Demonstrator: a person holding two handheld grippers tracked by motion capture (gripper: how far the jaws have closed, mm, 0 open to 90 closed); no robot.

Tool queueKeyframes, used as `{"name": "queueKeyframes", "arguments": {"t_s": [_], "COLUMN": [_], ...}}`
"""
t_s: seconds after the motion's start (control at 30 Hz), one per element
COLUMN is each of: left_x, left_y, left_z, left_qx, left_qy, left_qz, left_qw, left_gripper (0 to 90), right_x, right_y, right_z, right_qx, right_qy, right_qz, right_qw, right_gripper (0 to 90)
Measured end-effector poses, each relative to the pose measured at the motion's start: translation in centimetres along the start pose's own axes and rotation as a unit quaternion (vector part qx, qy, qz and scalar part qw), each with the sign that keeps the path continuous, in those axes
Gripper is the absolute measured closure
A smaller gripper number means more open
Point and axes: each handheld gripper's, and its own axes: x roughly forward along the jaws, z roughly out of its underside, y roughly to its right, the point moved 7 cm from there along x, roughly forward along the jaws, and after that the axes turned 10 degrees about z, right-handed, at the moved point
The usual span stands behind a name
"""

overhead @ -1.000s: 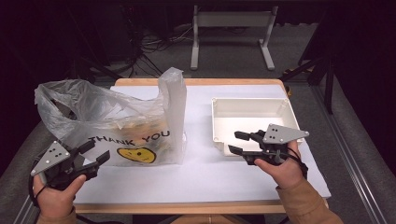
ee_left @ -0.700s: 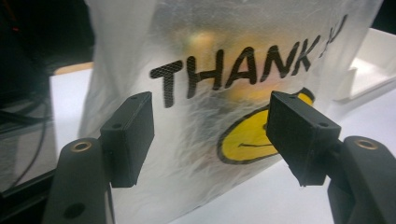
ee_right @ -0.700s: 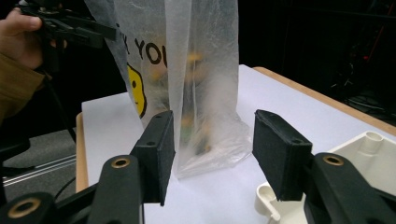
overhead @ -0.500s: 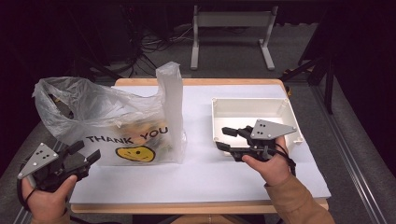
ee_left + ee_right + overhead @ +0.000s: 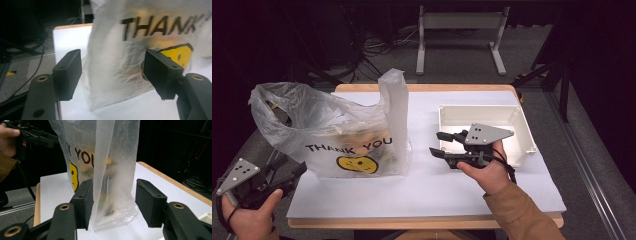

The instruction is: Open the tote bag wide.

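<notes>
1. The surface (image 5: pixel 422 192), white-topped with a wooden edge, fills the centre of the high view; beyond it, in the dark upper part of the frame, a grey metal stand (image 5: pixel 459 35) sits on the floor among cables.
2. The plastic bag (image 5: pixel 337 132), clear and crinkled with "THANK YOU" and a yellow smiley on its front, stands on the left half of the surface. One handle rises upright at its right edge and the other billows toward the upper left. Yellowish and darker contents show through the film, too blurred to name.
3. The white tray (image 5: pixel 524 132) sits on the right half of the surface, well apart from the bag; the part of its inside that shows is bare.
4. The right tongs (image 5: pixel 441 143) have shifted left from the tray's front toward the bag compared with half a second ago. They hover between tray and bag, spread wide. In the right gripper view the bag's narrow side fold stands between the two pads, close to the left one.
5. The left tongs (image 5: pixel 292 172) have dropped toward the lower left corner of the frame since the earlier picture, off the surface's edge. They are spread wide, with the bag's lower corner in the gap in the left gripper view; contact cannot be told.
</notes>
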Motion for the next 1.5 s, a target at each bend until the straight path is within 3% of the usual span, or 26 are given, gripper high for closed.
{"name": "queueKeyframes", "arguments": {"t_s": [0.07,0.3,0.43,0.6,0.83,1.17,1.3,1.4,1.47,1.5], "left_x": [0.0,0.9,1.3,1.5,1.6,1.5,1.6,1.7,1.8,1.9], "left_y": [0.1,0.8,0.7,0.9,1.1,0.8,0.6,0.6,0.6,0.6], "left_z": [-0.2,-1.0,-1.2,-1.9,-2.1,-2.0,-2.0,-2.0,-2.0,-2.1], "left_qx": [-0.002,0.023,0.028,0.039,0.043,0.033,0.031,0.035,0.036,0.037], "left_qy": [0.005,0.006,0.002,0.013,0.016,0.022,0.019,0.015,0.011,0.014], "left_qz": [0.007,0.023,0.020,0.025,0.036,0.049,0.053,0.057,0.059,0.060], "left_qw": [1.0000,0.9994,0.9994,0.9989,0.9983,0.9980,0.9979,0.9977,0.9975,0.9974], "left_gripper": [31.1,28.8,29.1,29.8,30.2,32.4,32.6,33.4,34.1,35.3], "right_x": [0.3,1.6,2.1,2.7,3.3,4.8,5.4,6.0,6.2,6.3], "right_y": [-0.1,-1.0,-1.4,-1.9,-1.7,-1.9,-2.0,-2.1,-2.2,-2.3], "right_z": [-0.2,-1.0,-1.4,-2.2,-3.0,-3.4,-3.5,-3.6,-3.6,-3.7], "right_qx": [-0.002,0.000,-0.004,-0.003,0.006,0.002,-0.002,-0.016,-0.027,-0.034], "right_qy": [0.001,0.009,0.015,0.029,0.067,0.065,0.061,0.052,0.045,0.043], "right_qz": [-0.001,-0.012,-0.014,-0.019,-0.038,-0.055,-0.050,-0.028,-0.017,-0.013], "right_qw": [1.0000,0.9999,0.9998,0.9994,0.9970,0.9964,0.9969,0.9981,0.9985,0.9984], "right_gripper": [49.1,48.9,49.0,49.2,49.4,49.2,49.2,51.5,56.4,64.4]}}
